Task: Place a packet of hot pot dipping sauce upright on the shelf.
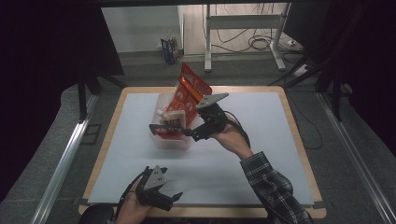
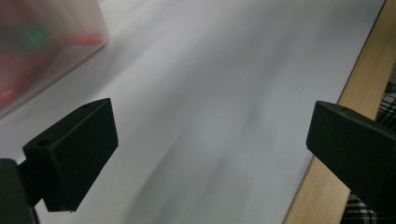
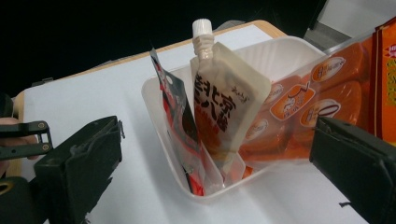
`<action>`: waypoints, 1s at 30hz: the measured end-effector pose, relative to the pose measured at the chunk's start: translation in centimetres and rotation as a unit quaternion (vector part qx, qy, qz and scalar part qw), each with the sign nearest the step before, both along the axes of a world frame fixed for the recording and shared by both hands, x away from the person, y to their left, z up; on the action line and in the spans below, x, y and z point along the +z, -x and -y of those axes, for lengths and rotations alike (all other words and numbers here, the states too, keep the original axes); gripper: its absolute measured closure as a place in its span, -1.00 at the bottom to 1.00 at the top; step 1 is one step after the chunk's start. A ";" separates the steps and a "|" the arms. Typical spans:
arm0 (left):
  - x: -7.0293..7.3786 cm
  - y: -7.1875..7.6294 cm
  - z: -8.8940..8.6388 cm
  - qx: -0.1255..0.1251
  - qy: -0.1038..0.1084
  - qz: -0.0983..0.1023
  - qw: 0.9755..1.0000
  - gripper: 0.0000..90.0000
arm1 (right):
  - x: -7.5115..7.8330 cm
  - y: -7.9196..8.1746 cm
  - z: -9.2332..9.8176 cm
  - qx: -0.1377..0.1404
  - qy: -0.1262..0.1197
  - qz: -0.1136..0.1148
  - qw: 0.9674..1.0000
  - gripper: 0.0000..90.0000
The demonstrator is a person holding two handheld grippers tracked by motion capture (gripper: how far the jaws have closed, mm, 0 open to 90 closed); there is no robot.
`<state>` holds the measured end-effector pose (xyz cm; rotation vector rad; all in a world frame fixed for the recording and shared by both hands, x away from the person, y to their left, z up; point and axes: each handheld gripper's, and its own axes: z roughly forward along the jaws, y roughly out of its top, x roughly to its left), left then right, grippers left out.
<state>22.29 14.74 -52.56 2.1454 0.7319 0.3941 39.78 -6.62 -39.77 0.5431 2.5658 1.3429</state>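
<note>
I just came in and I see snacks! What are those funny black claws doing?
A person holds a claw tool in each hand at a table. The right gripper reaches over a clear plastic tub packed with snacks: a spouted pouch, a big orange packet and a small red packet, all standing up inside. Its jaws are open, one on each side of the tub, holding nothing. The left gripper rests near the table's front edge, open and empty.
</note>
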 end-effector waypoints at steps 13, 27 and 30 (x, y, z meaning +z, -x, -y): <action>0.0 0.0 0.0 0.004 -0.003 0.007 1.000 -0.97 | -1.6 1.2 1.8 -0.016 -0.006 0.001 1.000 -0.96; 0.0 0.1 -0.1 0.011 -0.007 0.010 1.000 -0.99 | -3.4 2.5 4.1 -0.024 -0.005 -0.002 1.000 -0.97; 0.0 0.1 -0.1 0.012 -0.007 0.010 1.000 -0.99 | -3.4 3.0 4.6 -0.026 -0.008 0.003 1.000 -0.99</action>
